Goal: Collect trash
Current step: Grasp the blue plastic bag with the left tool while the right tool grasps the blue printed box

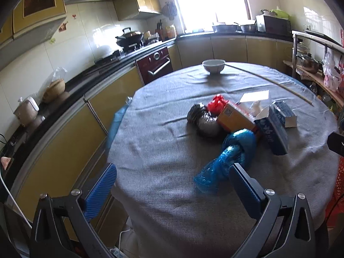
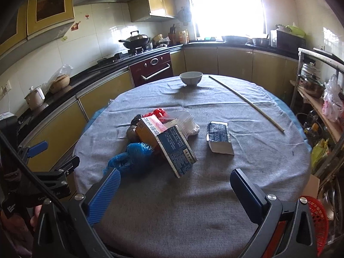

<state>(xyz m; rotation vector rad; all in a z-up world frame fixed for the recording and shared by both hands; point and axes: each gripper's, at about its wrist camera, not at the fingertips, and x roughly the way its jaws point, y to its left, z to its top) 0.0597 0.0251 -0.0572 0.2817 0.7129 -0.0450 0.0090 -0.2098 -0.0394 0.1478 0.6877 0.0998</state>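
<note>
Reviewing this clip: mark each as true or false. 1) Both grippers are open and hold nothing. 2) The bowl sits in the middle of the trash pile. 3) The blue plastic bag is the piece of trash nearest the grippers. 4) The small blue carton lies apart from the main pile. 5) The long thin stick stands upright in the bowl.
1) True: the left gripper and the right gripper both have jaws spread with nothing between them.
2) False: the bowl stands alone at the far side of the table.
3) True: the blue plastic bag lies nearest.
4) True: the small blue carton lies to the right of the pile.
5) False: the stick lies flat on the cloth.
</note>
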